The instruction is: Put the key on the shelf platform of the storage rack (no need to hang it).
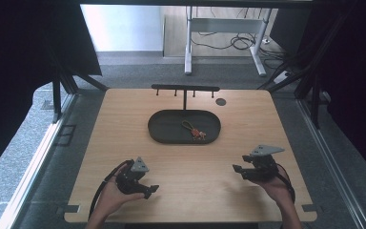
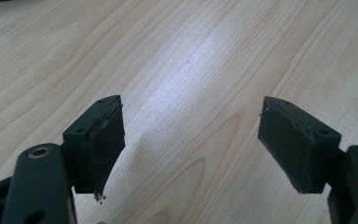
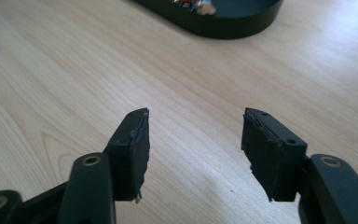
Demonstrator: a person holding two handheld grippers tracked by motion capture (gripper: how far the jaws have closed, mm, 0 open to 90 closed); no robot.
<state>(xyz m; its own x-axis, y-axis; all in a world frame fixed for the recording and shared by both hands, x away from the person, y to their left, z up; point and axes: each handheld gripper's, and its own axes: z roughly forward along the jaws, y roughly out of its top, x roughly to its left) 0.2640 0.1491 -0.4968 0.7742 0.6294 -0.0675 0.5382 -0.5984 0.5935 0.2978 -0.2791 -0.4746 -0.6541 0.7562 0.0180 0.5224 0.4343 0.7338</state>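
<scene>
A dark oval tray [image 1: 157, 131] lies in the middle of the wooden table, and a small keychain [image 1: 194, 130] with a green loop and a reddish charm rests inside it. My left gripper [image 1: 151, 192] is held low over the near left part of the table, its jaws wide apart over bare wood [image 2: 191, 121]. At the near right, my right gripper [image 1: 238, 163] points toward the tray, open with nothing between its jaws [image 3: 195, 126]. In the right gripper view the tray's rim [image 3: 223, 28] and part of the keychain [image 3: 196, 4] lie ahead.
A black T-shaped rack [image 1: 185, 88] with several hooks stands just behind the tray. A dark round spot [image 1: 220, 101] marks the table's far right. Beyond the table are grey floor, a white desk frame and cables.
</scene>
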